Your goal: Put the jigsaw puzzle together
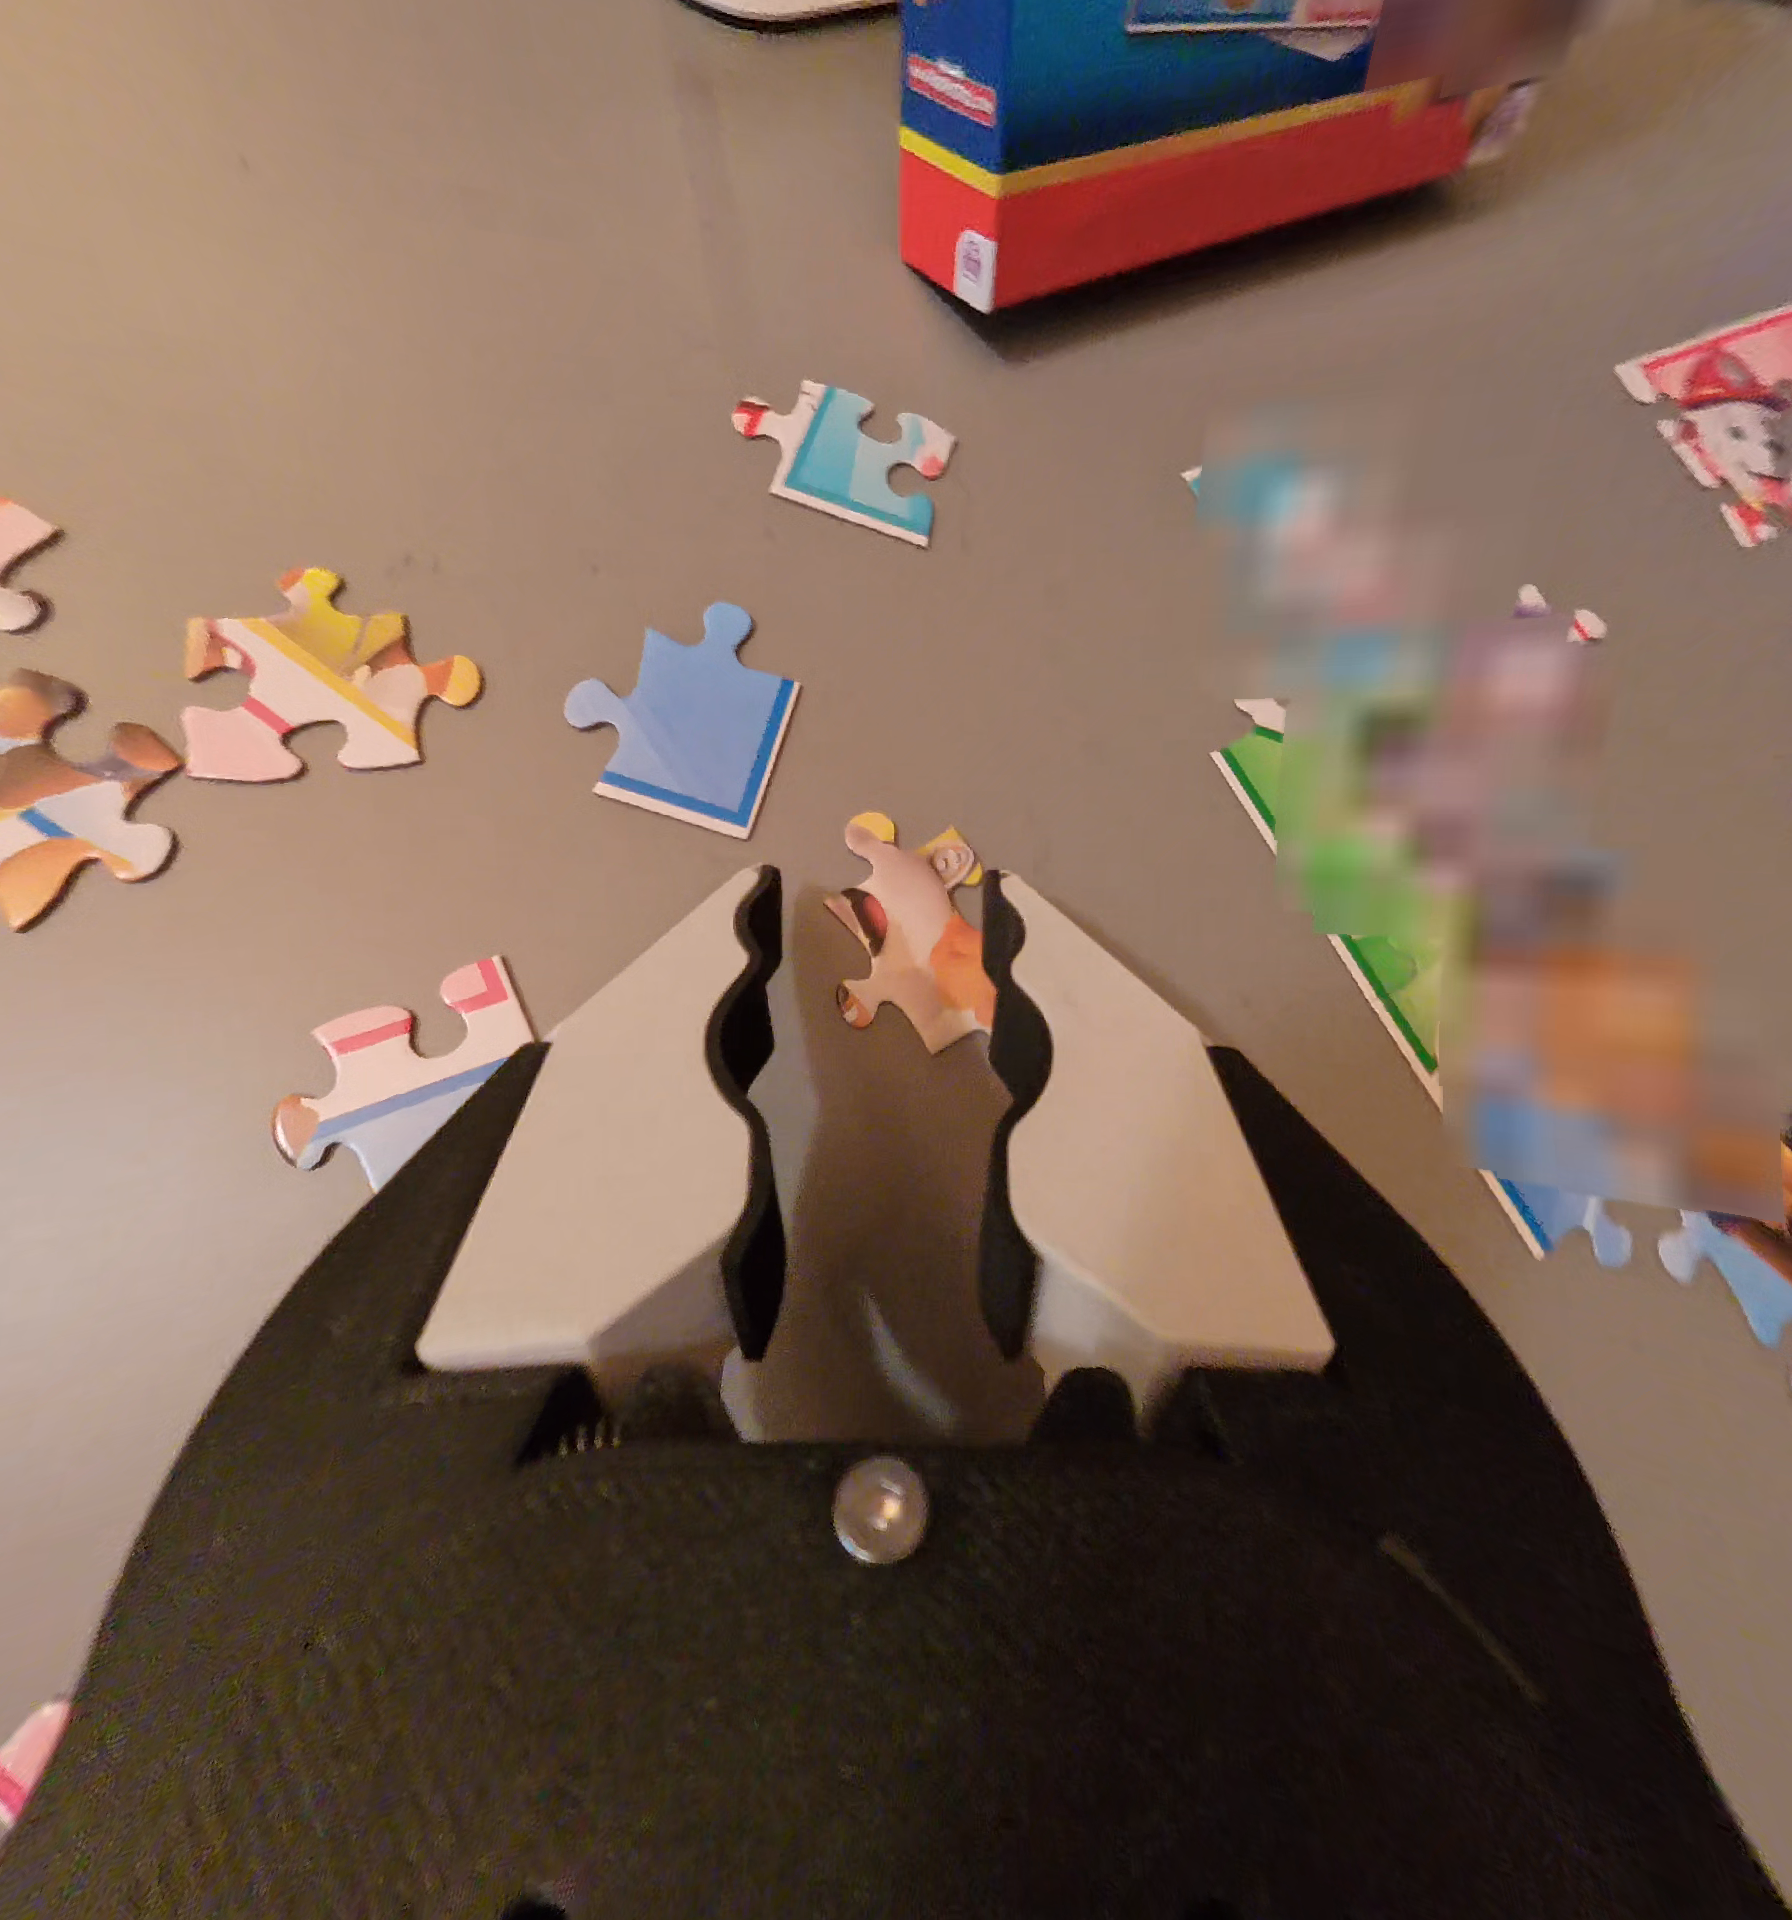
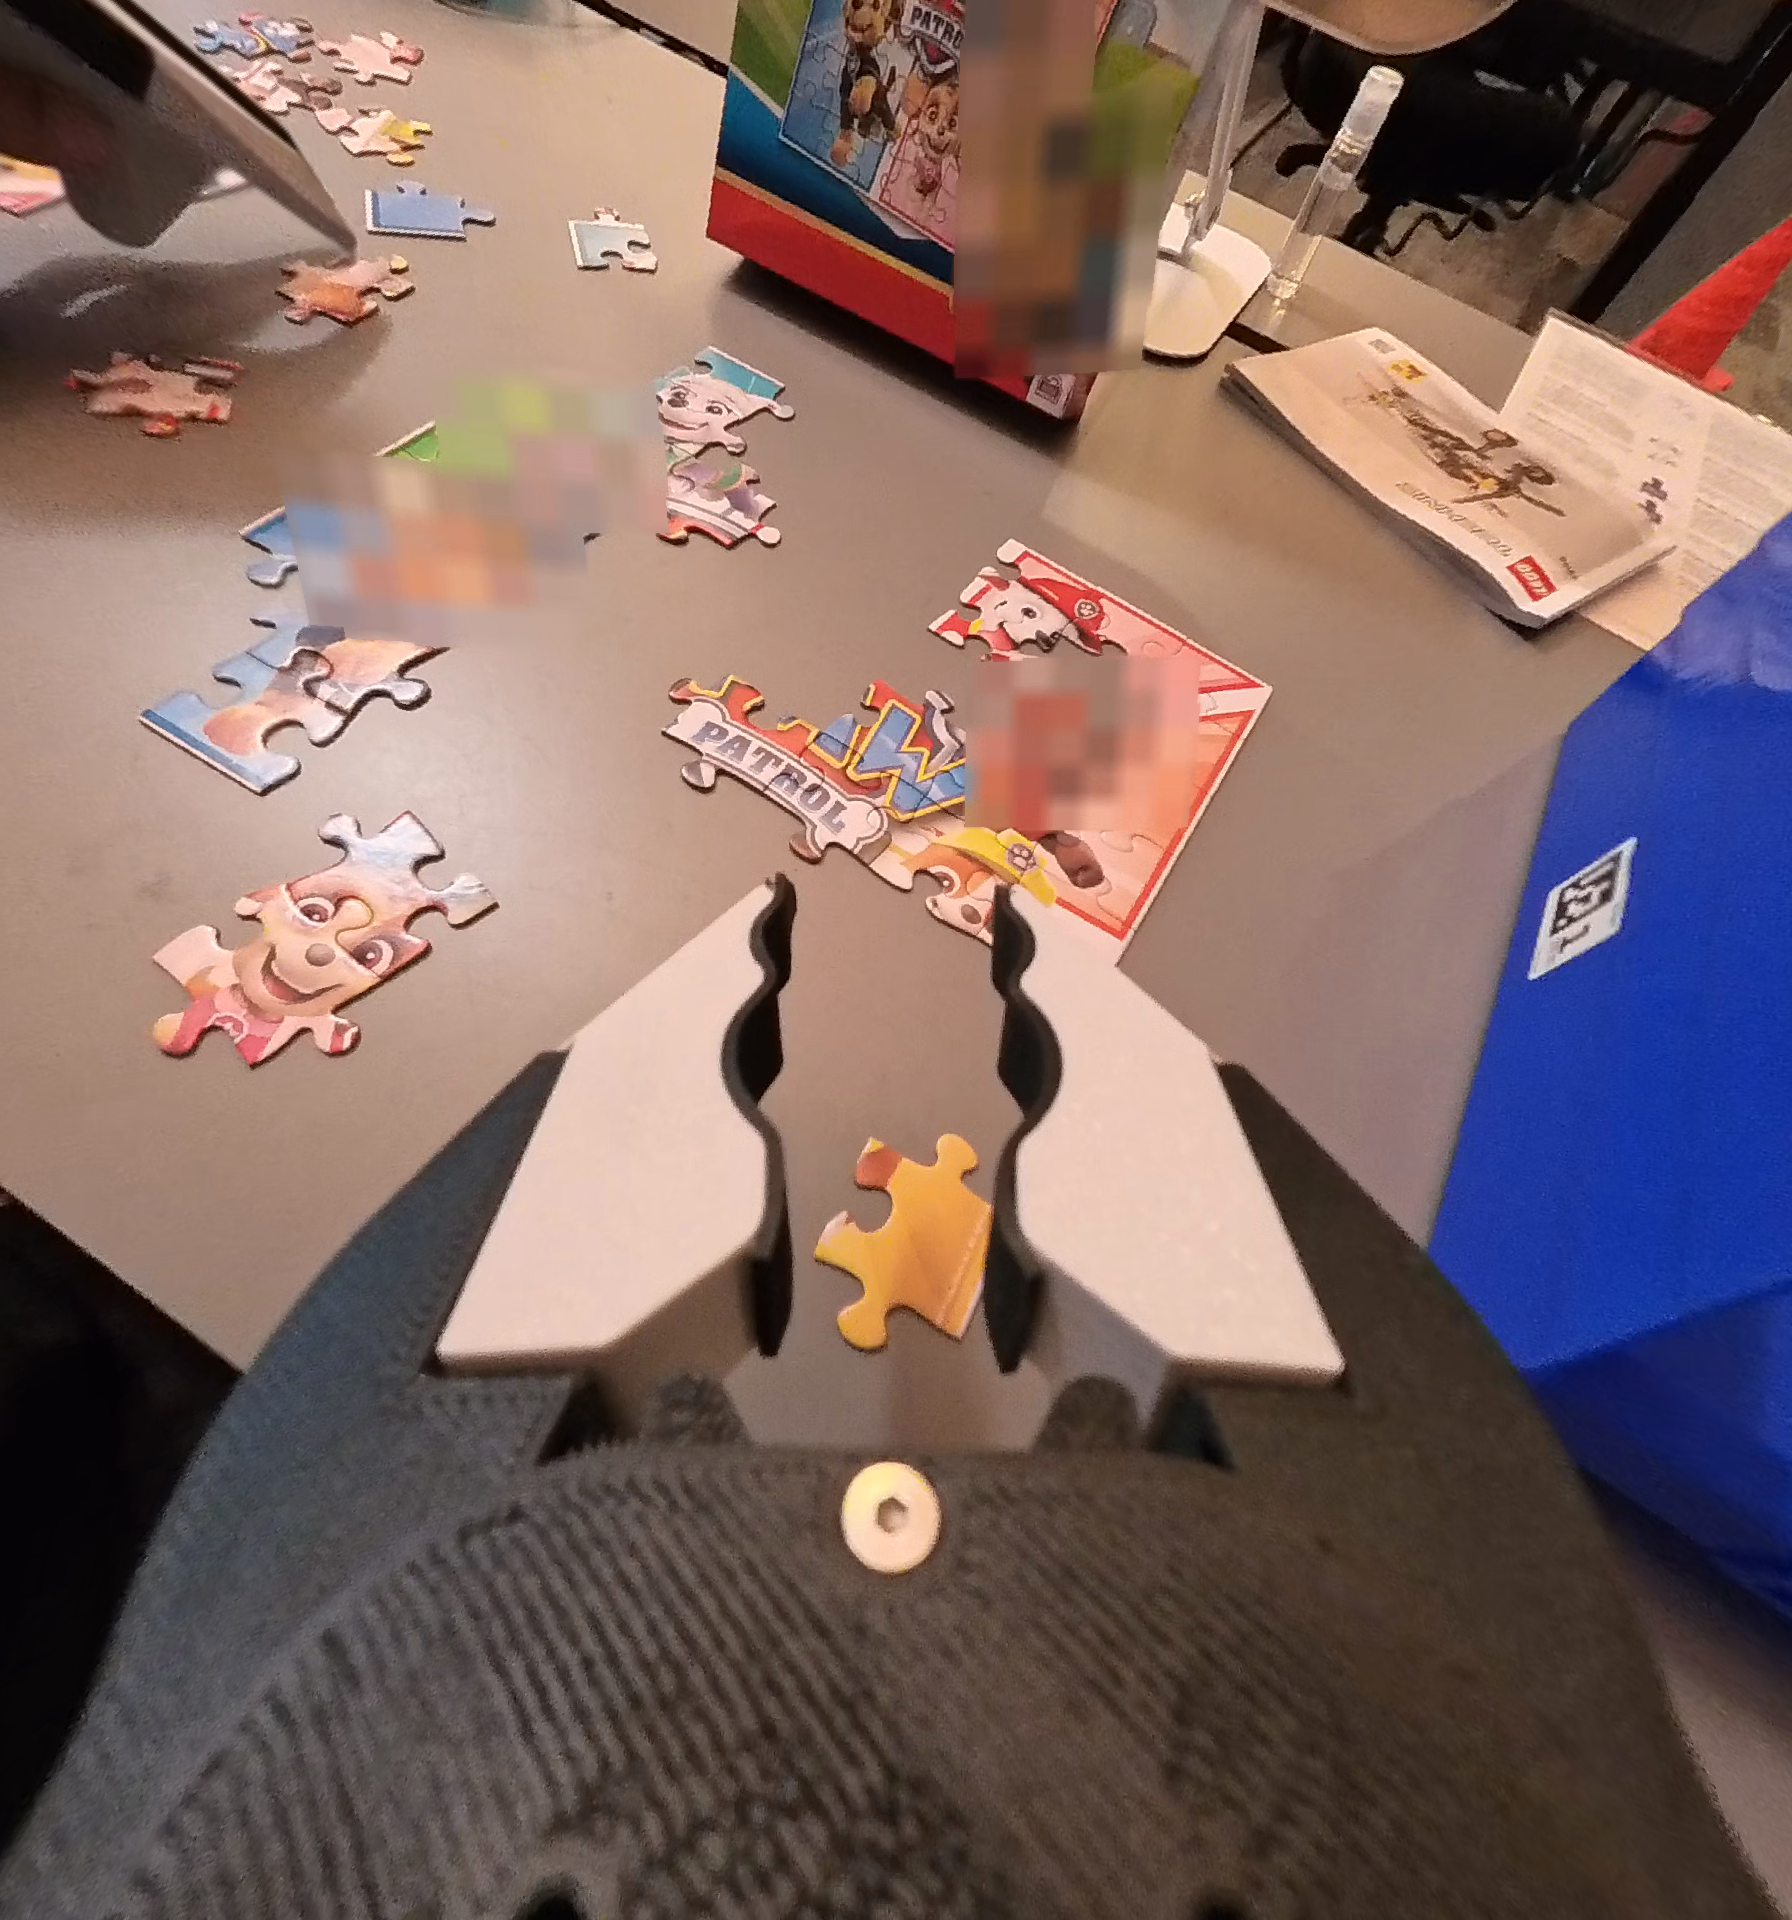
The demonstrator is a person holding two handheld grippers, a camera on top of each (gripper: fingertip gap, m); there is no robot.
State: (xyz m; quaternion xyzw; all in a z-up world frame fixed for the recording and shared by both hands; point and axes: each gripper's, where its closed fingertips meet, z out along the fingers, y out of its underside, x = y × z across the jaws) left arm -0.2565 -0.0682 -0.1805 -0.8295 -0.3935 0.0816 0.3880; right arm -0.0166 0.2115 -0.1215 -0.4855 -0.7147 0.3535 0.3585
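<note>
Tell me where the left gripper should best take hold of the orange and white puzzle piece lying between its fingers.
Probably across the orange and white puzzle piece at its solid middle, coming from above with the left gripper. It lies flat on the table, and its knobs look too narrow for the pads; a gap shows on its left side.

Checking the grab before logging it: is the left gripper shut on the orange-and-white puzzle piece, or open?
Open. The left gripper straddles the puzzle piece on the grey table; bare table shows beside its left finger.

Both grippers, left (image 1: 881,883) and right (image 2: 892,904), have textured black bodies, grey wedge fingers, wavy black pads and a central silver screw.
</note>
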